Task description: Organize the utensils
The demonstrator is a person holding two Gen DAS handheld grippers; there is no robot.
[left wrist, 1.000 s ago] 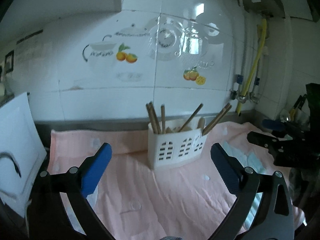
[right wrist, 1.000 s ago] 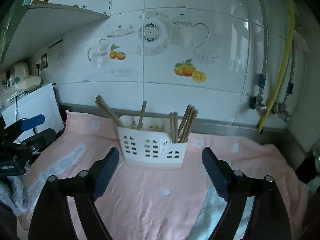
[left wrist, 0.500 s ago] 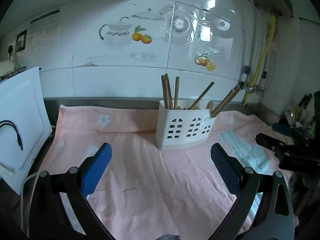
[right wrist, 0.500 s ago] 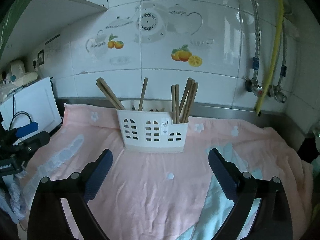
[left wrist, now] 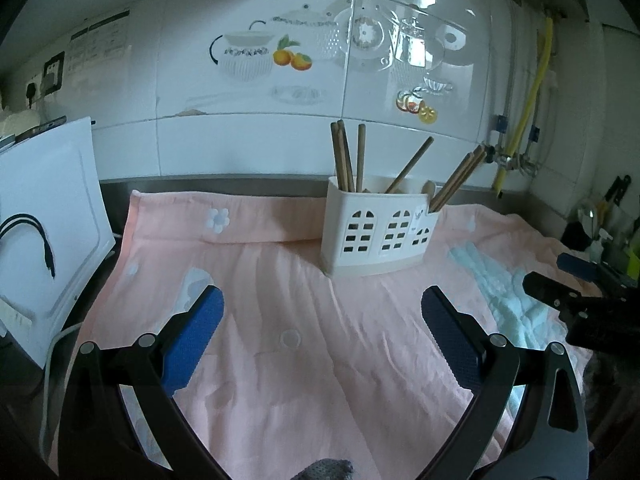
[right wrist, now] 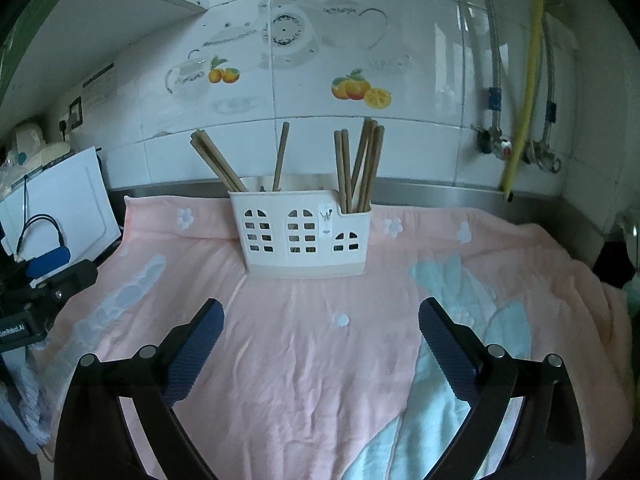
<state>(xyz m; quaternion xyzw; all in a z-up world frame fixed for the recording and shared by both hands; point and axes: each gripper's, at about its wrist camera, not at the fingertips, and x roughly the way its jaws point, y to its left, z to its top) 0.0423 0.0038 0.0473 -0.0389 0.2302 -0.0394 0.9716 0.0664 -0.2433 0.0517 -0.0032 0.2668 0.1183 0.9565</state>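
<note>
Both jaws wide, empty: left gripper (left wrist: 322,312), right gripper (right wrist: 320,316). Bare pink cloth (right wrist: 304,360) ahead; white slotted plastic caddy (right wrist: 306,236) at 12 o'clock. Contents behind wooden chopsticks (right wrist: 360,168) unclear.

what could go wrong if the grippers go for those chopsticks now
The chopsticks lean at mixed angles and sit bunched in the white holder, so the open right gripper may catch several at once. The holder looks light and stands on a wrinkled pink towel, so a sideways pull could tip it. The left gripper, also open, faces the same holder, so the two could get in each other's way.
</note>
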